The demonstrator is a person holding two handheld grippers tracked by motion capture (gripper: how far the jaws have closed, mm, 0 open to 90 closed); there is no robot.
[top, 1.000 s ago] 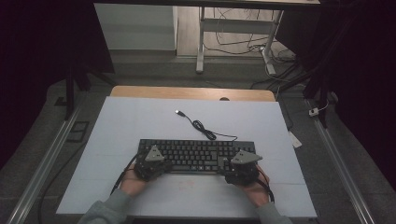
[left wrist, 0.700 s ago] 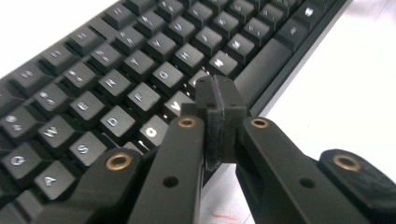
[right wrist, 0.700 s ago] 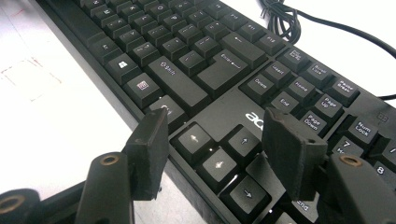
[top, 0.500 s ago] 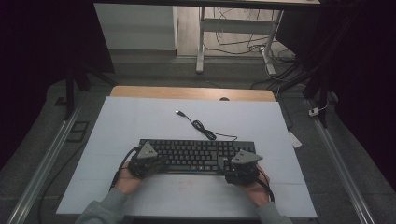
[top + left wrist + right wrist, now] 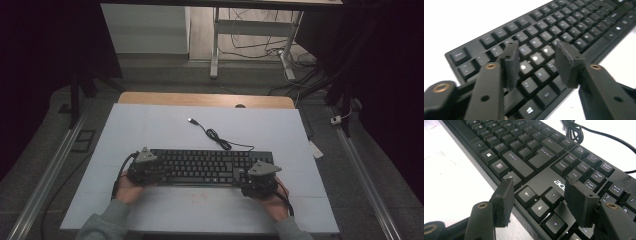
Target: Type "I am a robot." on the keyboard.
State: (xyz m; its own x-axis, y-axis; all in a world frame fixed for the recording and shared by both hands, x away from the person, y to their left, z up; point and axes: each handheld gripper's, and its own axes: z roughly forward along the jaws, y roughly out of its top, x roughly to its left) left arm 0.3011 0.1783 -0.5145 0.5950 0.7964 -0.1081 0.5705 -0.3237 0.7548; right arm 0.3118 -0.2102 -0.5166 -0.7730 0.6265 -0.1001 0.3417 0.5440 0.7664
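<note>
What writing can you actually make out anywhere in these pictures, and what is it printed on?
"acer": keyboard body, above its arrow keys.
"Enter", "Shift": large keys.
"Delete", "End", "Insert", "Home", "Page Up", "Page Down", "Pause Break", "Num Lock", "7": small keys at the right end.
"Alt": bottom-row key in the left gripper view.
Other keycaps there are blurred; from the high view, all are too small.

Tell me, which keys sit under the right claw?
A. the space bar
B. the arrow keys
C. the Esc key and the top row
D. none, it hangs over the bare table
B: in the right gripper view the right claw stands open over the arrow keys of the keyboard.
</note>
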